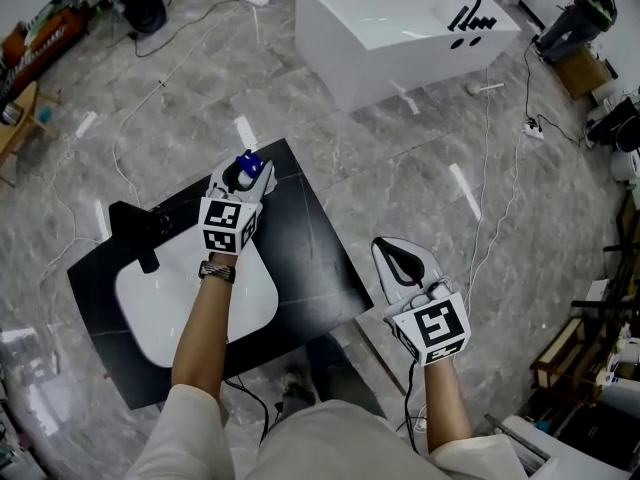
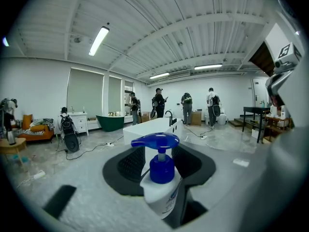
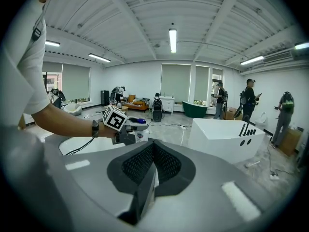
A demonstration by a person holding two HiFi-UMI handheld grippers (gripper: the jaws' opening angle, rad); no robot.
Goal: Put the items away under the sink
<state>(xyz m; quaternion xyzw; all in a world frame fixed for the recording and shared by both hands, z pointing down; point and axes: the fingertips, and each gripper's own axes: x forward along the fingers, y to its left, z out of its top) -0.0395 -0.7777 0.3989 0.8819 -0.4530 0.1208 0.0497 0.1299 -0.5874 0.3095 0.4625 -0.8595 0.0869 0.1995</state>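
One pump bottle (image 2: 163,190) stands between the wide, unclamped jaws of your left claw (image 1: 246,172) near the counter's (image 1: 310,258) far corner; it looks light, stiff and slick, so grip the white body below its blue head, your right claw (image 3: 150,168) being closed and empty.

The left gripper (image 1: 246,168) and right gripper (image 1: 397,251) are white.

Counted from my station: two grippers (left gripper (image 1: 245,174), right gripper (image 1: 401,255)), one pump bottle (image 2: 161,180), one sink (image 1: 165,313), one faucet (image 1: 138,226), one bathtub (image 1: 385,33).
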